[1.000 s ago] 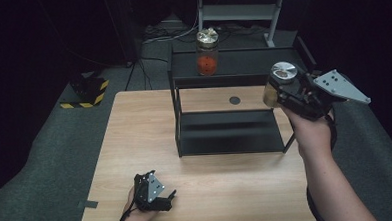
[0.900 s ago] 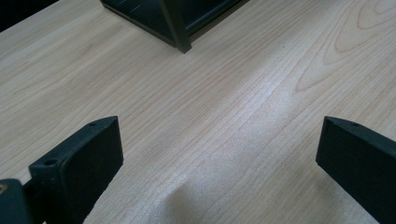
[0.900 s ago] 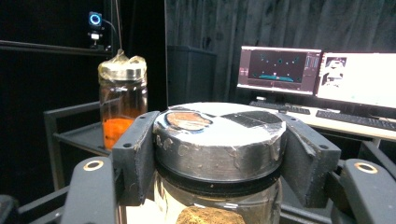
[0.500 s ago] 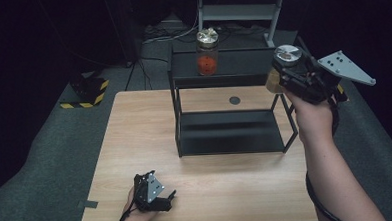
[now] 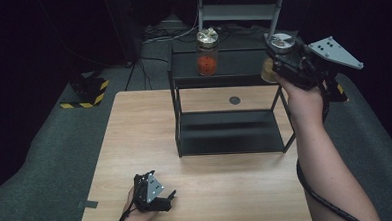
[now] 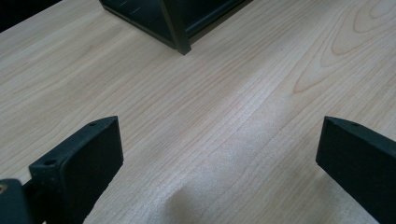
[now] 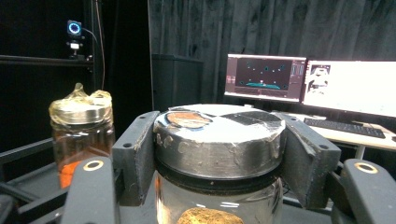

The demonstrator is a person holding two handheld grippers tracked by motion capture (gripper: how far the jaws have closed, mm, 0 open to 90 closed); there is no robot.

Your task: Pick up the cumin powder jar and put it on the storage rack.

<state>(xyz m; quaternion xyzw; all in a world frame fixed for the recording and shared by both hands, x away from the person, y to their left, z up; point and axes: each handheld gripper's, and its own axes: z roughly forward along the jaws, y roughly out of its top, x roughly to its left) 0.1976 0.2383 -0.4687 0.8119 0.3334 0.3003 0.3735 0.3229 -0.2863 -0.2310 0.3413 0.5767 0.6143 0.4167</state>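
Up at the black shelf's [image 5: 222, 78] right end, the right hand-held gripper [image 5: 281, 54] pinches a silver-lidded jar [image 7: 218, 140] by its lid. The left hand-held gripper [image 5: 155, 195] rests on the worktop [image 5: 135, 133], jaws spread with nothing between them.

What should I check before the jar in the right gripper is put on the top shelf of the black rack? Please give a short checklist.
1. Grip: right gripper is shut on the silver-lid jar, jaws at both sides of the lid: ok.
2. Jar upright, lid on: ok.
3. Free place on the top shelf beside the red-filled jar: ok.
4. Height: whether the jar bottom is above the shelf edge: cannot tell.
5. Left gripper is open and rests on the table, away from the rack: ok.
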